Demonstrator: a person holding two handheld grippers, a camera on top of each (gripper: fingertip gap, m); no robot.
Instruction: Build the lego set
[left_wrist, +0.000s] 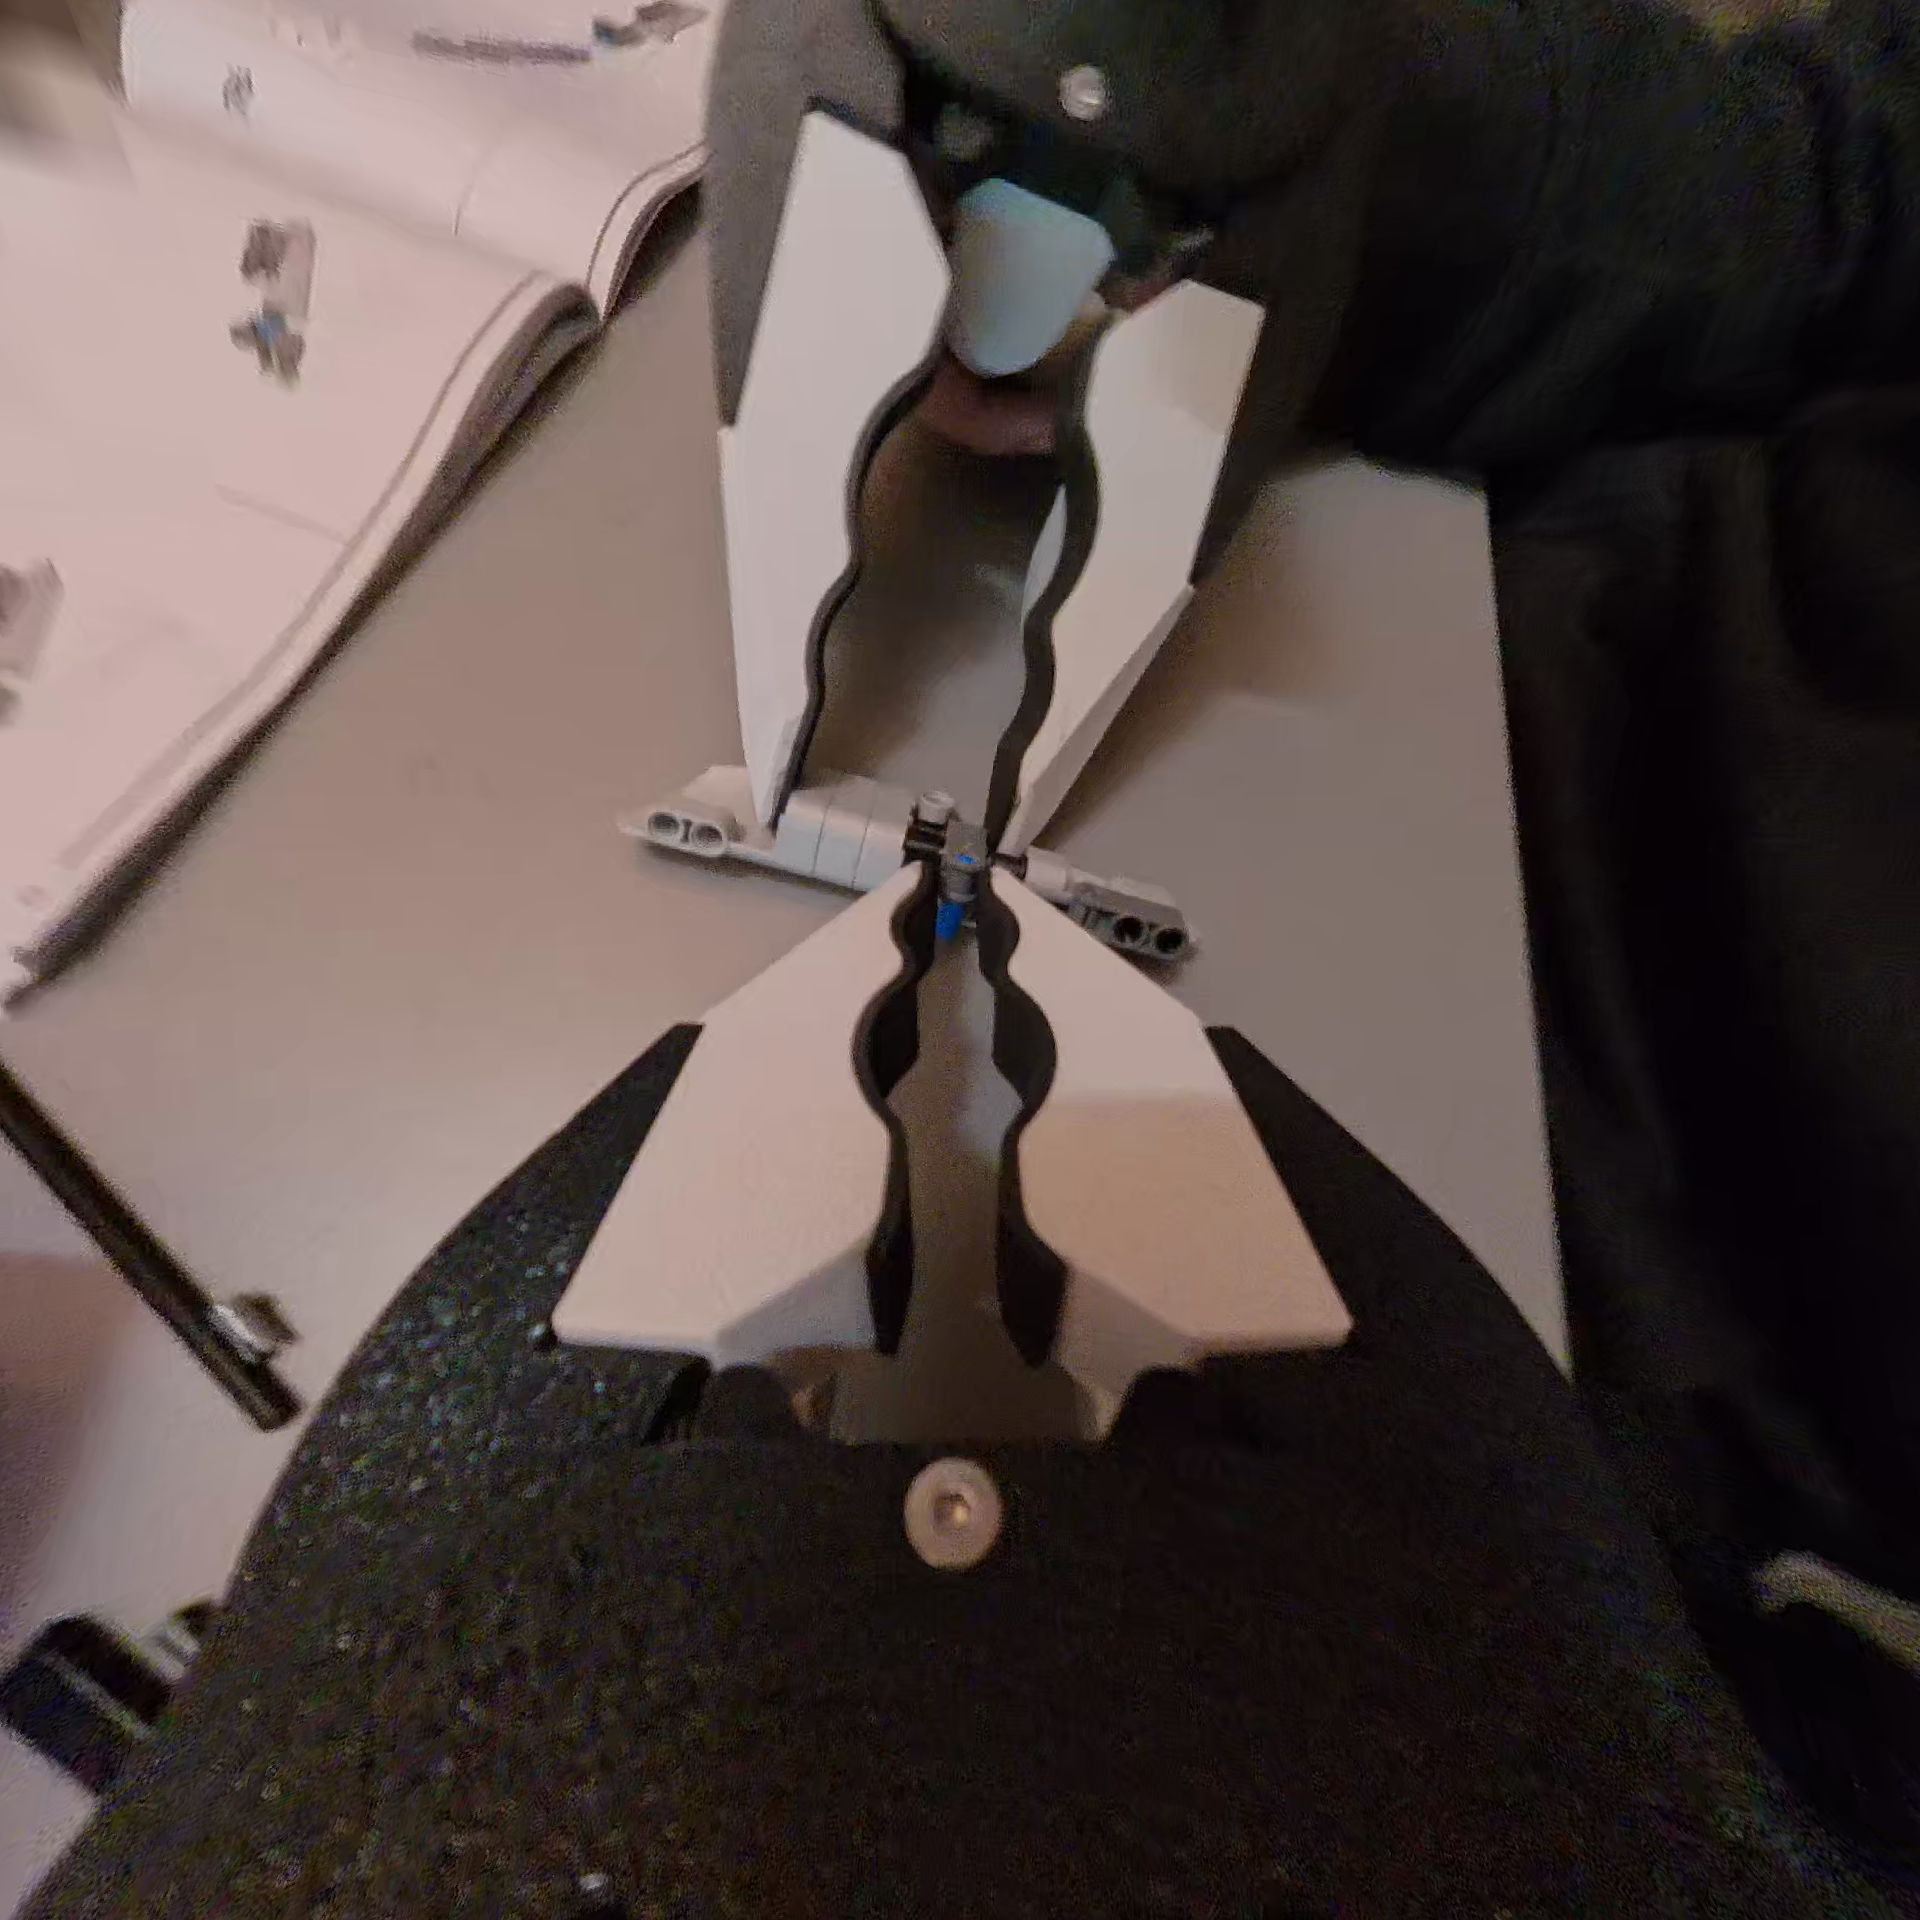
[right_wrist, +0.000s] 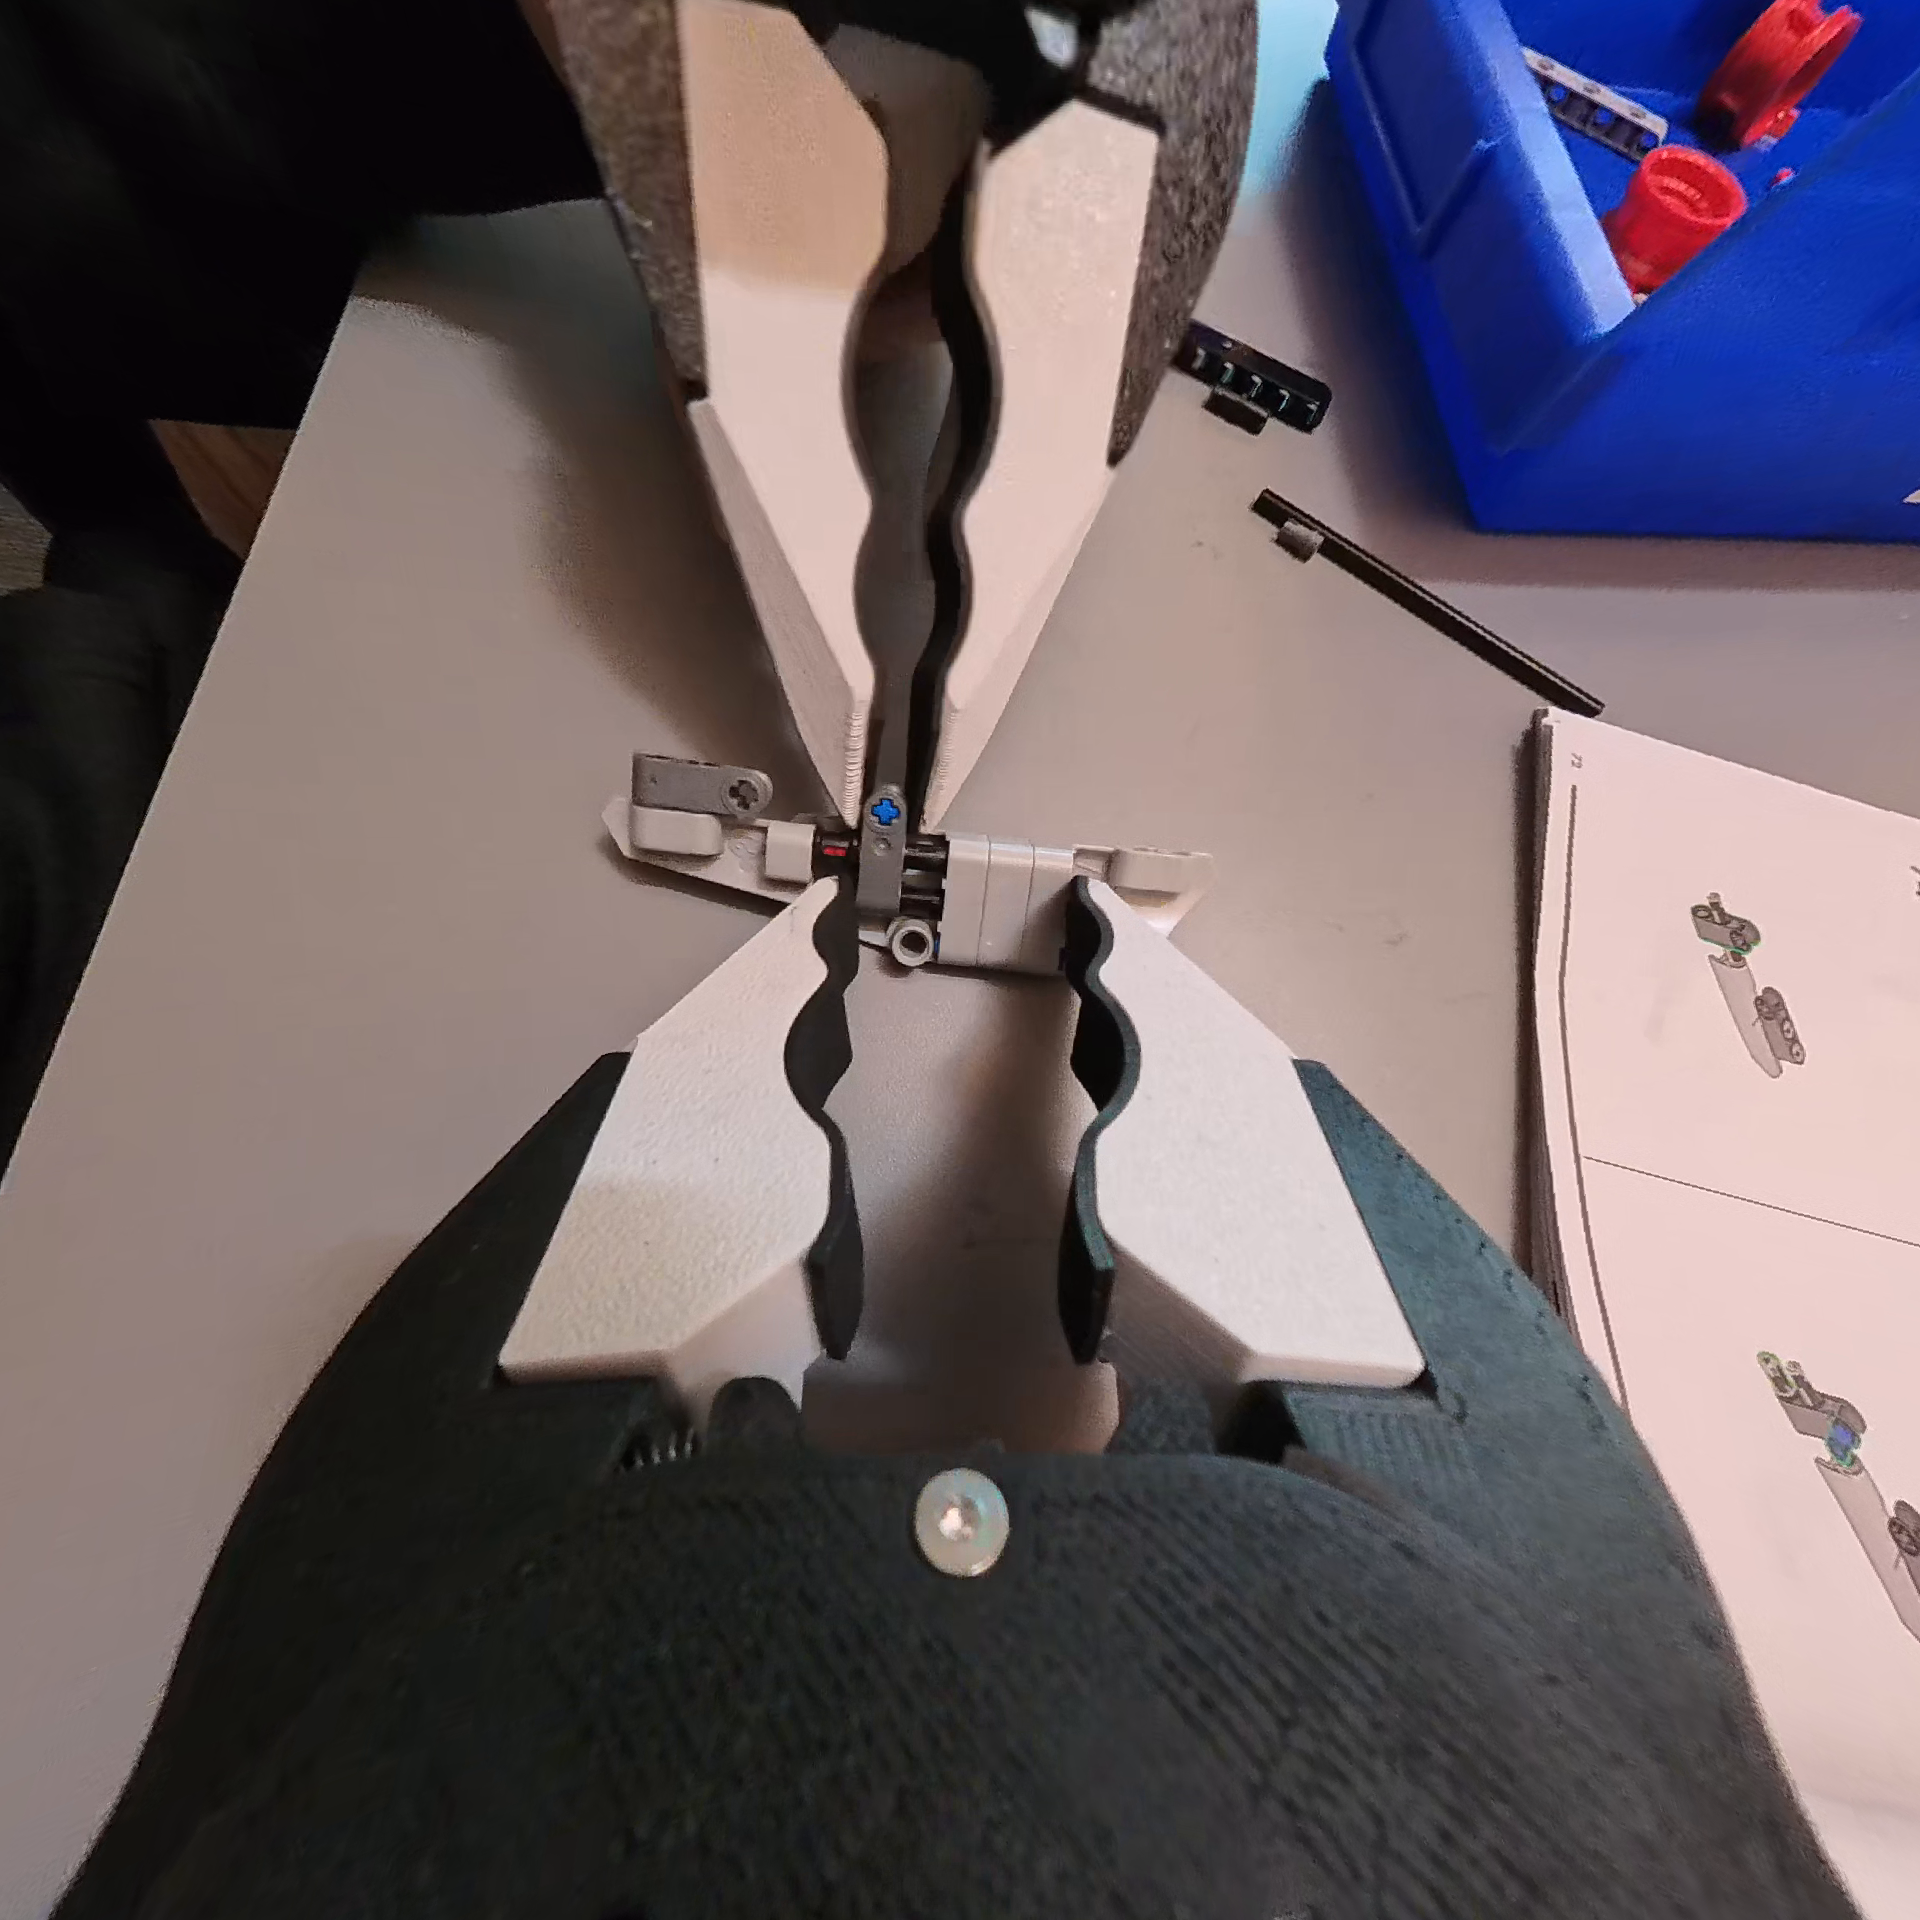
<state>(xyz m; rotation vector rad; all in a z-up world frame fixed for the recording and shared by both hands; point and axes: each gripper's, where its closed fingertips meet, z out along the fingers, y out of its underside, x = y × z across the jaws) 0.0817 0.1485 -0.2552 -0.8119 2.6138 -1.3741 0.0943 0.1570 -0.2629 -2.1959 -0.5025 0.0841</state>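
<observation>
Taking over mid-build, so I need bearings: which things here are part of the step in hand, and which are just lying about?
In hand:
- grey lego assembly on the table
- small grey liftarm with blue pin, pinched by the left gripper
- right gripper, jaws spread around the assembly
- instruction booklet, open

Lying about:
- blue bin with red parts
- black axle
- black beam
- loose grey liftarm

Pale grey tabletop (right_wrist: 364, 935), wooden surface past its edge (right_wrist: 208, 478), warm soft light
</observation>
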